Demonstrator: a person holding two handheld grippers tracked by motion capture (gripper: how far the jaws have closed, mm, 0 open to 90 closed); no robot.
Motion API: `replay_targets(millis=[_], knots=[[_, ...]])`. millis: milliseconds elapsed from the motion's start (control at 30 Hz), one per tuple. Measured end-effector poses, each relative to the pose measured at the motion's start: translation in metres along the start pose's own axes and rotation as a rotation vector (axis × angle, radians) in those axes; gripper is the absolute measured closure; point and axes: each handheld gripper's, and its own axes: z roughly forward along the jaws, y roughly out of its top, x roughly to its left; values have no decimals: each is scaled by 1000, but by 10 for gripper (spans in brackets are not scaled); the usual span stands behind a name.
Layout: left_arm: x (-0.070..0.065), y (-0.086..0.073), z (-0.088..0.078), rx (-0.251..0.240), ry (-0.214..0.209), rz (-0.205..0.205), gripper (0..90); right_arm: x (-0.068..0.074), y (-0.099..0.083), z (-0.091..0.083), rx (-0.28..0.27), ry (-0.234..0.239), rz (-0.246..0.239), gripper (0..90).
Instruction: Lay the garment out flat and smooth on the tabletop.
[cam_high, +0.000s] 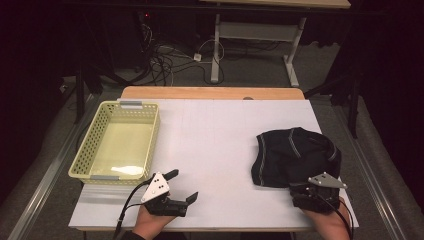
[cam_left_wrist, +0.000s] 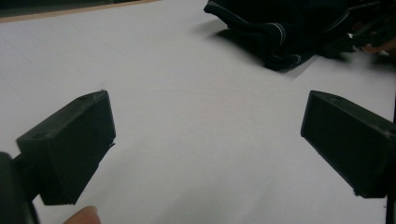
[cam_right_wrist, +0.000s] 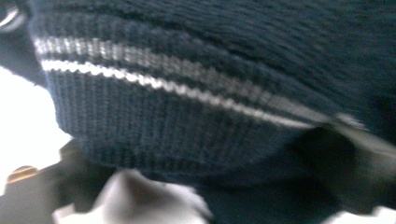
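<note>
The dark knitted garment (cam_high: 295, 155) lay crumpled at four o'clock on the surface (cam_high: 215, 145). The right tongs (cam_high: 309, 192) nosed into its near edge, grip hidden from me, probably seeking a hem; the left tongs (cam_high: 181, 186) waited spread at seven o'clock.

Room is dark, light falls mainly on the white tabletop (cam_high: 215, 145) mid-frame, wooden edge strip (cam_high: 212, 93) along its far side. Grey floor (cam_high: 260, 70) behind it, cable tangle (cam_high: 172, 60) at upper centre-left beside a second desk's white leg frame (cam_high: 260, 35) at top centre. Metal rails (cam_high: 45, 175) run diagonally down both sides.
</note>
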Motion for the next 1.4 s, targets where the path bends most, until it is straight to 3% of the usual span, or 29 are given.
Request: replay_targets(millis=[33, 67, 100, 133, 233, 333, 433, 467, 500, 533, 567, 800, 833, 867, 900, 933, 1067, 1100, 1233, 1333, 1400], knots=[[0, 0, 0, 0, 2, 0, 25, -3, 2, 1, -9, -12, -1, 306], [0, 0, 0, 0, 3, 0, 25, -10, 3, 5, -23, -28, -13, 483], [0, 0, 0, -1, 5, 0, 25, -10, 3, 5, -23, -28, -13, 483], [-1, 0, 0, -2, 5, 1, 28, -15, 4, 6, -33, -39, -49, 647], [0, 0, 0, 1, 3, -1, 28, -20, 1, 5, -62, -3, -42, 714], [0, 0, 0, 3, 2, -3, 28, -18, 0, 2, -78, 26, -44, 725], [0, 0, 0, 4, 1, -5, 28, -11, 0, -5, -114, 105, -38, 731], [0, 0, 0, 3, 0, -6, 28, 0, 1, -11, -137, 155, -53, 732], [0, 0, 0, 3, 0, -6, 28, 0, 1, -11, -137, 155, -53, 732], [0, 0, 0, 3, -1, -6, 28, 13, 3, -17, -155, 207, -79, 734], [0, 0, 0, 3, -1, -6, 28, 13, 3, -17, -155, 207, -79, 734], [1, 0, 0, 3, -7, -4, 28, 62, 11, -34, -197, 369, -176, 736], [1, 0, 0, 3, -8, -4, 28, 77, 13, -37, -203, 407, -203, 735], [1, 0, 0, 2, -9, -4, 28, 77, 13, -37, -203, 407, -203, 735], [1, 0, 0, 2, -10, -4, 28, 91, 14, -40, -210, 448, -218, 735], [1, 0, 0, 2, -11, -4, 28, 91, 14, -40, -210, 448, -218, 735], [1, 0, 0, 2, -12, -5, 28, 121, 15, -46, -218, 545, -257, 734], [1, 0, 0, 2, -13, -5, 28, 121, 15, -46, -218, 545, -257, 734], [1, 0, 0, 2, -13, -5, 29, 138, 16, -52, -228, 620, -271, 733], [1, 0, 0, 1, -13, -5, 28, 142, 17, -54, -240, 614, -273, 724], [1, 0, 0, 1, -13, -5, 28, 136, 18, -54, -256, 591, -245, 719]])
